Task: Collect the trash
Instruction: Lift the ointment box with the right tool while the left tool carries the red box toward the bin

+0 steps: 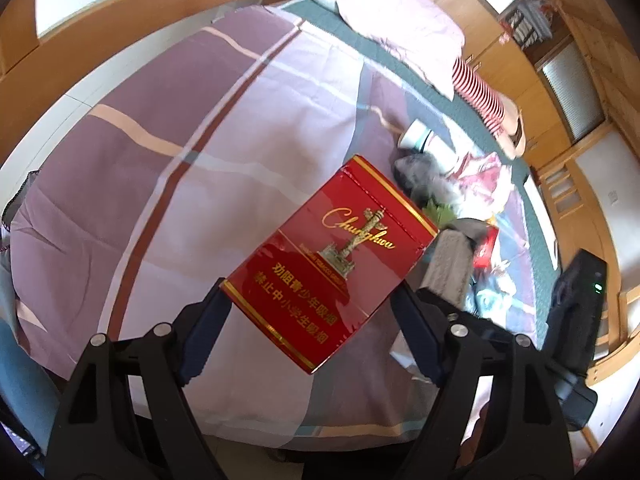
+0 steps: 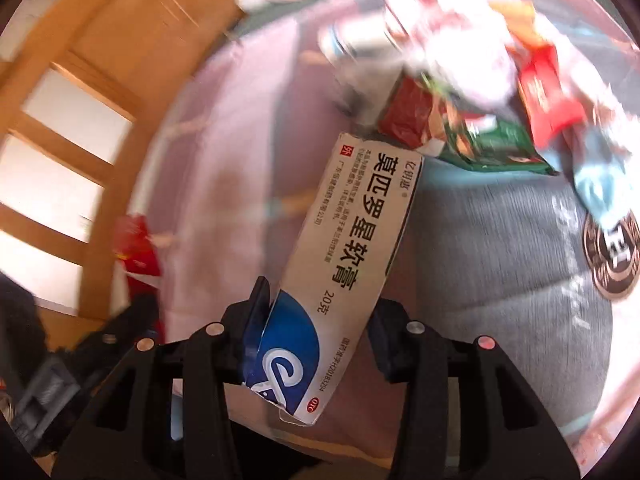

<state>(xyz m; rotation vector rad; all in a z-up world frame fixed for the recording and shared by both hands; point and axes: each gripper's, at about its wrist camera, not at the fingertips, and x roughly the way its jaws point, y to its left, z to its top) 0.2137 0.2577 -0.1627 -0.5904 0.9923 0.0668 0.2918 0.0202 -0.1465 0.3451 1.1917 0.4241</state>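
My left gripper (image 1: pixel 310 300) is shut on a red Chunghwa cigarette pack (image 1: pixel 332 256) and holds it above the bed. My right gripper (image 2: pixel 320 312) is shut on a white and blue ointment box (image 2: pixel 340 264), held tilted above the bed. The red pack also shows at the left of the right wrist view (image 2: pixel 138 240), and the other gripper (image 1: pixel 576 320) at the right of the left wrist view. A pile of trash lies on the bed: a white cup (image 1: pixel 420 140), red and green wrappers (image 2: pixel 460 132), a red packet (image 2: pixel 548 96) and crumpled pink plastic (image 1: pixel 484 180).
The bed has a purple, pink and white patterned cover (image 1: pixel 200 168). A grey cloth with a round badge (image 2: pixel 500 248) lies near the trash. A pink pillow (image 1: pixel 400 28) and a striped item (image 1: pixel 480 96) lie at the bed's far end. Wooden cabinets (image 1: pixel 560 80) line the wall.
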